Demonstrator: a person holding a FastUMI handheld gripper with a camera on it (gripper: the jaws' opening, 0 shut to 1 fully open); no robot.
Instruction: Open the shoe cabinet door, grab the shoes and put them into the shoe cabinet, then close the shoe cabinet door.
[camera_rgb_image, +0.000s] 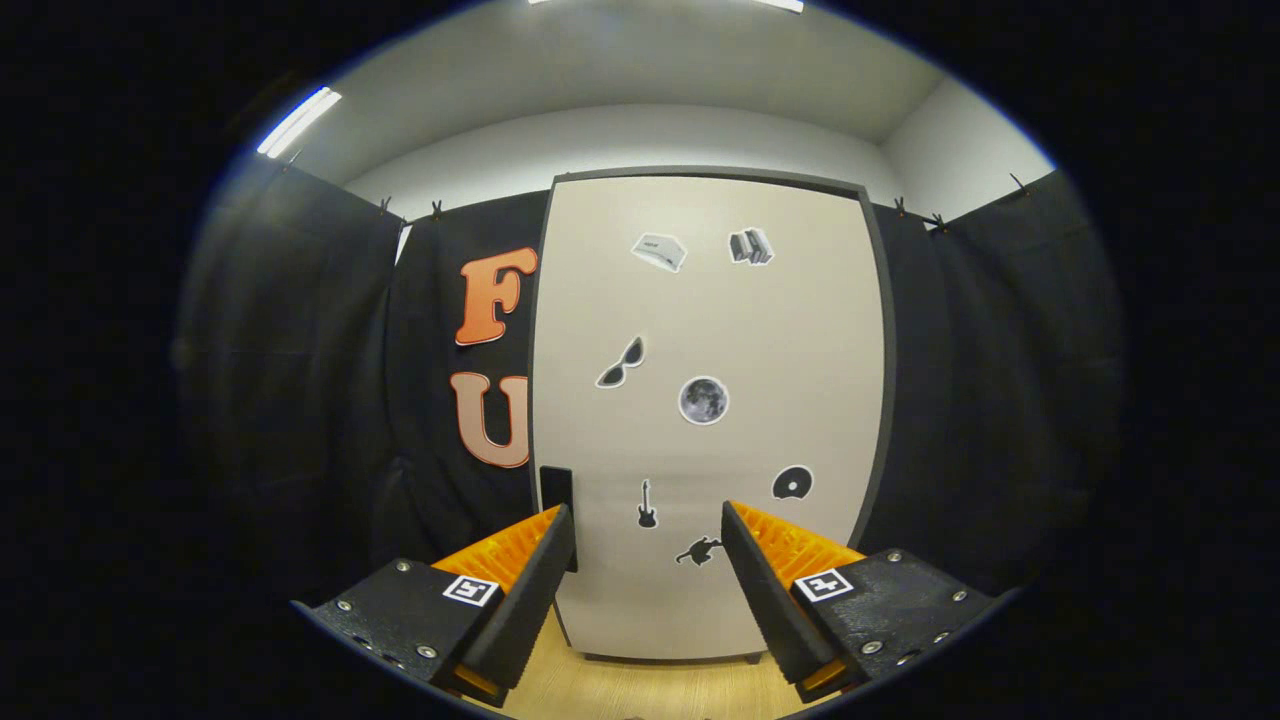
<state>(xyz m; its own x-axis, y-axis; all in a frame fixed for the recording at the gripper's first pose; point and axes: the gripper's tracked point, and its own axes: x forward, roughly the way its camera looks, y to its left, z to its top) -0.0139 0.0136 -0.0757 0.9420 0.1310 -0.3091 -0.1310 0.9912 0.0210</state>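
I hold the gripper (648, 540) wide and empty facing the closed cabinet door (710, 330); its dark handle (556, 490) sits just beyond the left finger, so closing here risks missing it.

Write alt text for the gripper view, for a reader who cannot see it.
A shut shoe cabinet door, pale and dotted with small stickers, stands just ahead of the open gripper. A dark handle sits on the door's edge beside one finger, and the wooden floor shows below.

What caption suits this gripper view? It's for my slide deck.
Open gripper faces the closed shoe cabinet door, its dark handle just beyond one finger.
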